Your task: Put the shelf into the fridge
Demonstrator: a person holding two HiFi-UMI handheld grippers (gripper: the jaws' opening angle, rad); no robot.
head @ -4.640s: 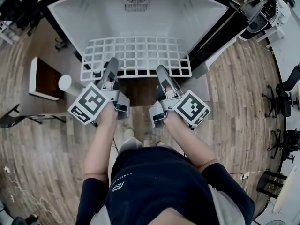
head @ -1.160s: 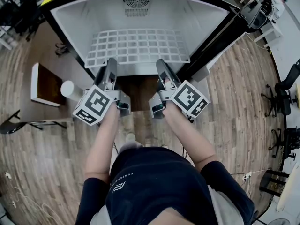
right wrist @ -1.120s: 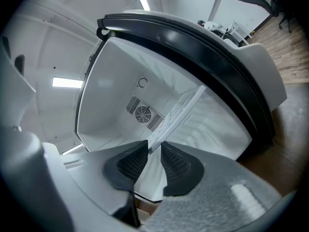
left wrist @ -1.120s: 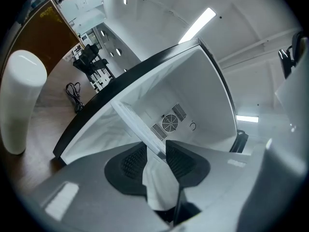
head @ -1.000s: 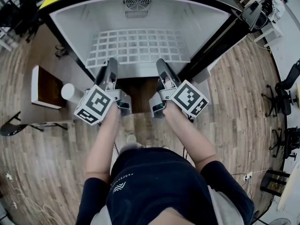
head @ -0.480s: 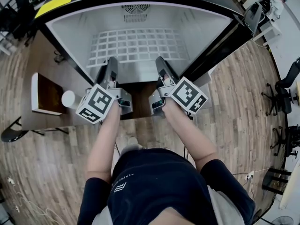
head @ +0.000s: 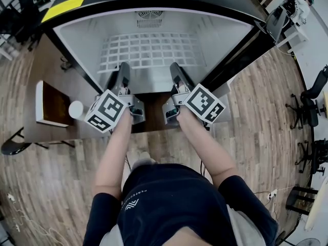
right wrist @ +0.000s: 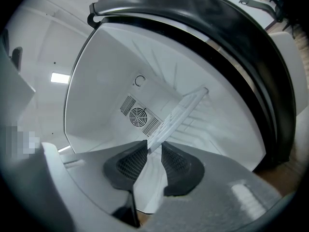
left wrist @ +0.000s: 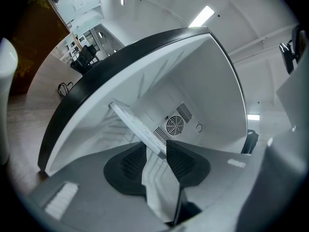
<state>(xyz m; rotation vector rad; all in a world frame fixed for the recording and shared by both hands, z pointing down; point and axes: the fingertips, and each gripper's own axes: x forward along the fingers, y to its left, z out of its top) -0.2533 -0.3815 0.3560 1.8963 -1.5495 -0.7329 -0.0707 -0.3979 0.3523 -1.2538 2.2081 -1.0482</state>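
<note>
**Shelf in the fridge, both grippers loose on its front edge**

And there it sat! The white grid shelf (head: 148,53) lay flat inside the open fridge (head: 77,37), reaching from the left wall to the right wall. The round fan grille (head: 149,15) showed on the back wall beyond it.

The left gripper (head: 124,67) and the right gripper (head: 175,67) reached in side by side, both pointing level, with their tips at the shelf's near edge. The left one met that edge left of the middle and the right one met it right of the middle, the two well apart. Their marker cubes (head: 105,118) hung back over the wood floor (head: 256,101), outside the cabinet.

In the left gripper view the jaws stood wide. The shelf's front bar slanted in from the upper left and ended between the tips. It lay close against the right-hand pad with clear space on the other side, so there was no squeeze on it.

The right gripper view told much the same story (with a narrower gap than its partner's). The bar came down from the upper right and its end poked in between the tips. A sliver of space showed beside it, so the pads were not clamped on it.

A yellow strip (head: 64,6) ran along the fridge's black top at the left
</note>
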